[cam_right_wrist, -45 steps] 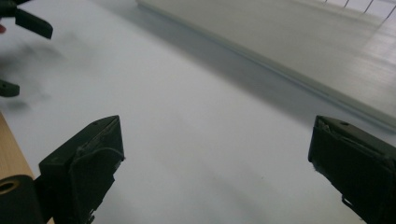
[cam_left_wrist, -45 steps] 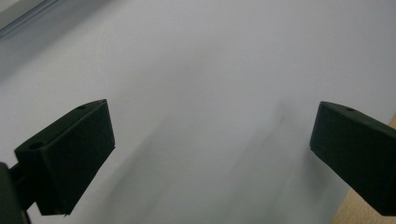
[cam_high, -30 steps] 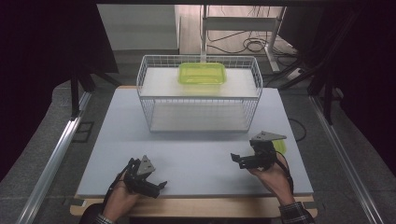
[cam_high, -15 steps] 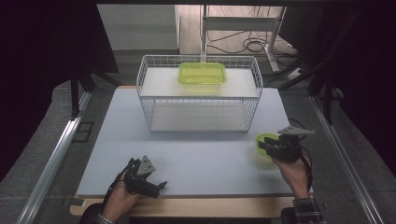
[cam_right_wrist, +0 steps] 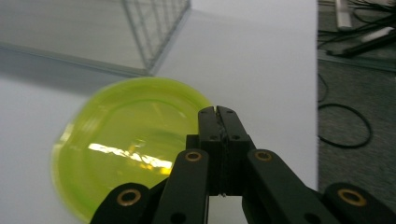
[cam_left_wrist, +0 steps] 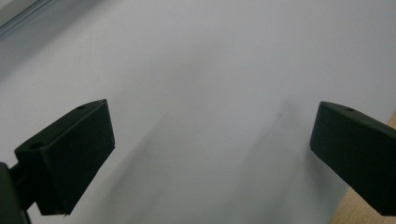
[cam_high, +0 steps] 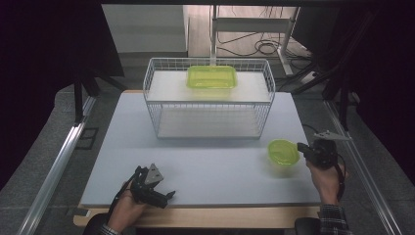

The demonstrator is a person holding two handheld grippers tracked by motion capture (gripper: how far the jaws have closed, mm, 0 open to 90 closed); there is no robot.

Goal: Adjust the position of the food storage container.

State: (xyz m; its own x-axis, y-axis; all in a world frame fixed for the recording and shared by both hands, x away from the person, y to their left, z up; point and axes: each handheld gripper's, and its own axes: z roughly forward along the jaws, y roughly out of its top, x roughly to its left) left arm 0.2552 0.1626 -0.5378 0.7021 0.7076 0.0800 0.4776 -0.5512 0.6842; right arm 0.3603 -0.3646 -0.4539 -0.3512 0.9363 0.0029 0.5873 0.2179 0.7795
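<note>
green bowl (cam_high: 283,152) now pinched by right tool (cam_high: 302,149)

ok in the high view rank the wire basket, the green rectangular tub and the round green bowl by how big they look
1. White wire basket, clearly largest.
2. Translucent green rectangular plastic tub.
3. Round translucent green plastic bowl, smallest, although it lies nearer the camera than the tub.

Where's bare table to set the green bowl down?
Widest free patch: mat between wire basket, left hand-held gripper and green bowl. A bare strip lies left of the basket. Tight at the right edge, where the right hand-held gripper pinches the bowl's rim.
</note>
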